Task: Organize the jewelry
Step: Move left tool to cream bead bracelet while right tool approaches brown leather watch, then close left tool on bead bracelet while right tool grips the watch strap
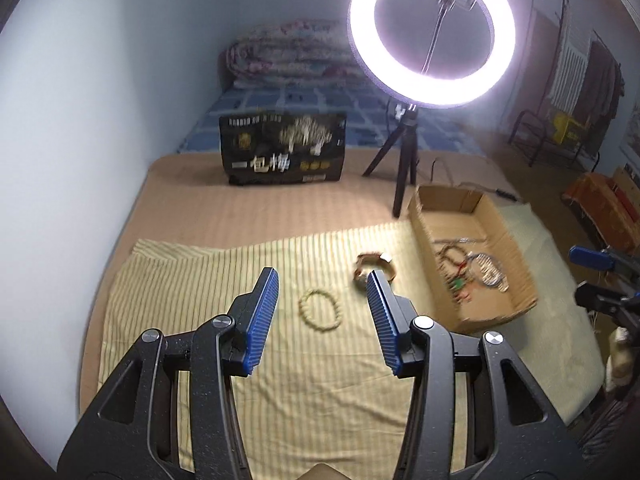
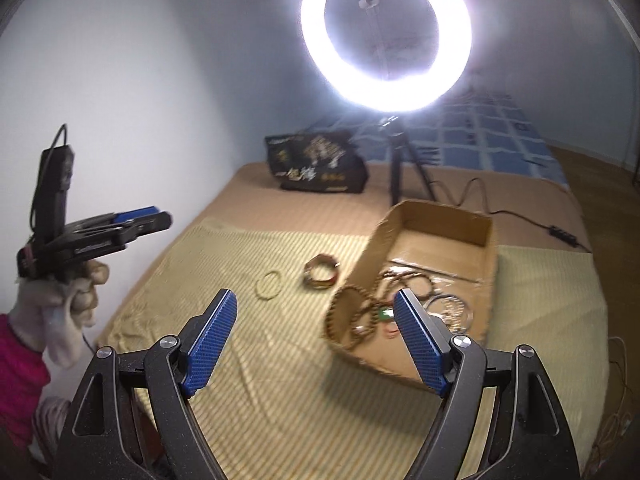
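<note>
A pale bead bracelet (image 1: 320, 307) (image 2: 269, 285) lies flat on the yellow striped cloth (image 1: 168, 280). Just right of it rests a brown bangle-like piece (image 1: 374, 265) (image 2: 321, 274). My left gripper (image 1: 323, 278) hovers above the cloth, open and empty; the bracelet shows in the gap between its blue pads. A cardboard box (image 1: 424, 216) (image 2: 444, 220) to the right holds several tangled bracelets and necklaces (image 2: 400, 304). My right gripper (image 2: 315, 296) is raised near the box's front left corner, open wide and empty. Each gripper shows in the other's view: right gripper (image 1: 588, 278), left gripper (image 2: 160, 216) in a gloved hand.
A lit ring light on a small tripod (image 1: 404, 160) stands behind the box, with its cable (image 2: 532, 220) trailing right. A black printed bag (image 1: 282, 148) stands at the back of the tan bed cover. A wall runs along the left; a folded quilt (image 1: 288, 50) lies far behind.
</note>
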Demonstrator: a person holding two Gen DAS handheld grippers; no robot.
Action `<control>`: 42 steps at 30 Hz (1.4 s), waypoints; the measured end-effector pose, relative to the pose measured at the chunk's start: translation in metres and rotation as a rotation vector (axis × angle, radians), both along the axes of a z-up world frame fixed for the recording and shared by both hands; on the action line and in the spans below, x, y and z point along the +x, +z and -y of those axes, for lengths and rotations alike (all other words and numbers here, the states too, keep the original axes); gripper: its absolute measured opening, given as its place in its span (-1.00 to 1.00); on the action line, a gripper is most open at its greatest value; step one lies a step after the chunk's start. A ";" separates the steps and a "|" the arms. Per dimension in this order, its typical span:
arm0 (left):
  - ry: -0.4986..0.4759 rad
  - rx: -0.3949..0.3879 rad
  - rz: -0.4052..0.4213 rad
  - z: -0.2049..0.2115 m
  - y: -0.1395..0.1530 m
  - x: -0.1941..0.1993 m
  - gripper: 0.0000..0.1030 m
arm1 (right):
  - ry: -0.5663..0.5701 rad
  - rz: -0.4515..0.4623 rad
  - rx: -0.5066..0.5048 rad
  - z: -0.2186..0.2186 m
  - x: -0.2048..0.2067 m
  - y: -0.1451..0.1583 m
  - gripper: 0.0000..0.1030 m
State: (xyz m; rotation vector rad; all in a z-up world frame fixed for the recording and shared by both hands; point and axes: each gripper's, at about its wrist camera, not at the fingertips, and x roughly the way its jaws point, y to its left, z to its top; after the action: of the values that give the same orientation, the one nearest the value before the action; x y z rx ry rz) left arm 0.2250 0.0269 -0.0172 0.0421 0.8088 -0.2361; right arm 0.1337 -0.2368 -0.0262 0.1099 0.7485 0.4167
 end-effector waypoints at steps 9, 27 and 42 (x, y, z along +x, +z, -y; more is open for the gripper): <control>-0.039 -0.055 -0.096 -0.022 -0.078 0.031 -0.09 | 0.000 -0.094 0.019 -0.051 0.037 -0.026 0.40; -0.007 -0.131 -0.174 -0.026 -0.134 0.072 -0.24 | -0.016 -0.314 0.001 -0.102 0.117 -0.088 -0.23; -0.042 -0.082 -0.223 -0.006 -0.177 0.099 -0.33 | 0.000 -0.421 -0.157 -0.125 0.178 -0.139 -0.36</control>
State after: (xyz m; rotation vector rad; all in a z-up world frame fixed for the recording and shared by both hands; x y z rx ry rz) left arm 0.3244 0.0331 -0.1939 -0.0457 1.0199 -0.3170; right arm 0.3115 -0.1113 -0.1648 0.0499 1.1926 0.3361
